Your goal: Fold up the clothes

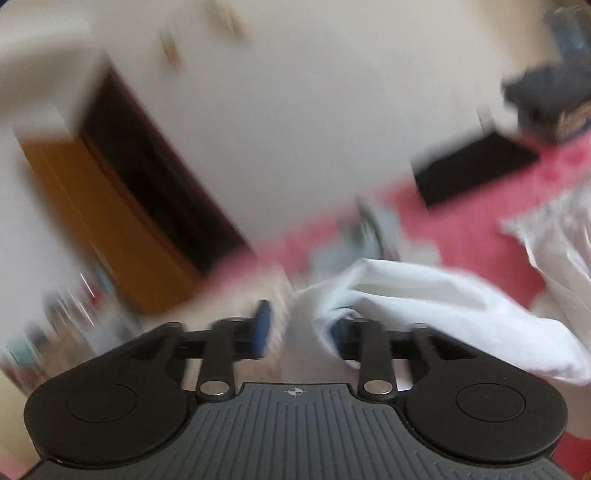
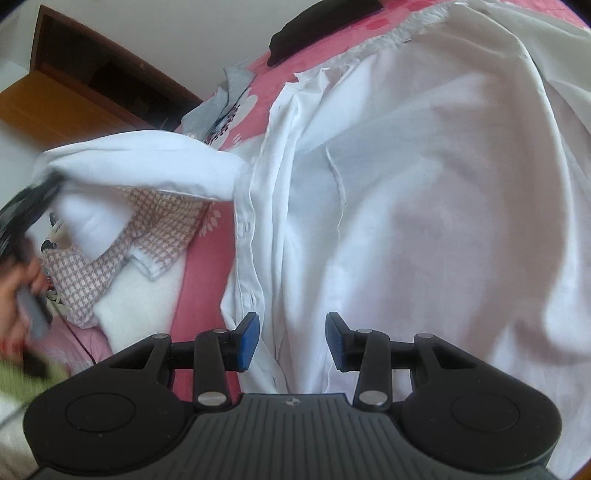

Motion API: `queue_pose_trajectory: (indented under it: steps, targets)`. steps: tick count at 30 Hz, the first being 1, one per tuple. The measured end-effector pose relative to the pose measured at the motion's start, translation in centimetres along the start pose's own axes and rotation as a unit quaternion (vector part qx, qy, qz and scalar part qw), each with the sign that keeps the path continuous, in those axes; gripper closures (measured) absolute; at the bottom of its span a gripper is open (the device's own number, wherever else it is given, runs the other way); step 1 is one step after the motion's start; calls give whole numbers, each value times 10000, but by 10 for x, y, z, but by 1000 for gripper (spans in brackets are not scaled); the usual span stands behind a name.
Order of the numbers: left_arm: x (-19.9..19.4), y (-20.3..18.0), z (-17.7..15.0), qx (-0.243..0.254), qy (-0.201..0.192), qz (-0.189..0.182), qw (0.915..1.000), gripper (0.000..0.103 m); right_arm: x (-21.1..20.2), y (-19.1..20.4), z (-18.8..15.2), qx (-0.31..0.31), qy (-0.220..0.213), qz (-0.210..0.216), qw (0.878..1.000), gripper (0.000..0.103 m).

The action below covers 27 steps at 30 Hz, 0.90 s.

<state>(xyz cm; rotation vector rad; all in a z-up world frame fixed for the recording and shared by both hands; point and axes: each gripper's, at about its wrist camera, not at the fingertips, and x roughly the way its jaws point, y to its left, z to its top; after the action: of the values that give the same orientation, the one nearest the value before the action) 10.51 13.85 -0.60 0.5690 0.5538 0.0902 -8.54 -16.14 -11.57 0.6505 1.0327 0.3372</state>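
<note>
A white button-up shirt [image 2: 424, 192] lies spread on the pink bed cover [image 2: 199, 280]. One of its sleeves [image 2: 147, 166] is lifted off to the left. My left gripper [image 1: 301, 328] is raised above the bed in a blurred view. Its jaws stand apart, and the sleeve [image 1: 406, 299] drapes over the right finger and away to the right. A gap shows beside the left pad [image 1: 263, 328]. The right wrist view shows this gripper [image 2: 35, 199] as a dark blur at the sleeve's end. My right gripper [image 2: 291, 341] hovers open over the shirt's button placket [image 2: 247, 229], gripping nothing.
A pink-and-white checked garment [image 2: 147, 229] and a white folded piece [image 2: 140, 295] lie left of the shirt. A grey-blue garment [image 2: 218, 107] and a black object [image 2: 314, 26] sit farther back. A person's hand [image 2: 18, 291] is at the left edge. A wooden door [image 1: 110, 206] stands beyond the bed.
</note>
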Motion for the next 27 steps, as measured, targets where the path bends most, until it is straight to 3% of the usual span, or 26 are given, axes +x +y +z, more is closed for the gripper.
queue_pose_trajectory:
  steps: [1,2,5,9,13,15,17,19,21,24,27]
  targets:
    - [12,8,1,-138,317,-174,9993,65,0,-1,0,3,-1,4,10000,61]
    - [19,17,1,-313,451,-301,9980,57,0,-2,0,5,0,9,10000,61]
    - [23,50,1,-1039,623,-636,9906,33,3,-6,0,57,48,-10,10000,58]
    - [26,90,8,-1759,716,-672,9795,32,12,-10,1,143,217,-118,9996,57]
    - [7,113,8,-2244,95,-745,9716,30,10,-12,-2,103,235,-103,9996,57]
    - [0,117,10,-2333,-215,-804,9688,19,9,-14,-3,136,230,-43,9996,56]
    - [2,116,16,-2258,-248,-952,9692,6,10,-15,-2,150,272,-49,9995,56]
    - [8,115,23,-2063,-6,-956,9738,6,11,-18,-1,171,331,-72,9993,56]
    - [23,109,28,-1623,541,-616,9833,6,12,-21,-1,193,383,-90,9990,56]
    - [39,94,25,-559,899,-30,9944,6,13,-21,0,244,404,-100,9988,56]
    - [39,93,15,1,1192,-219,9926,6,12,-19,2,269,354,-57,9990,55]
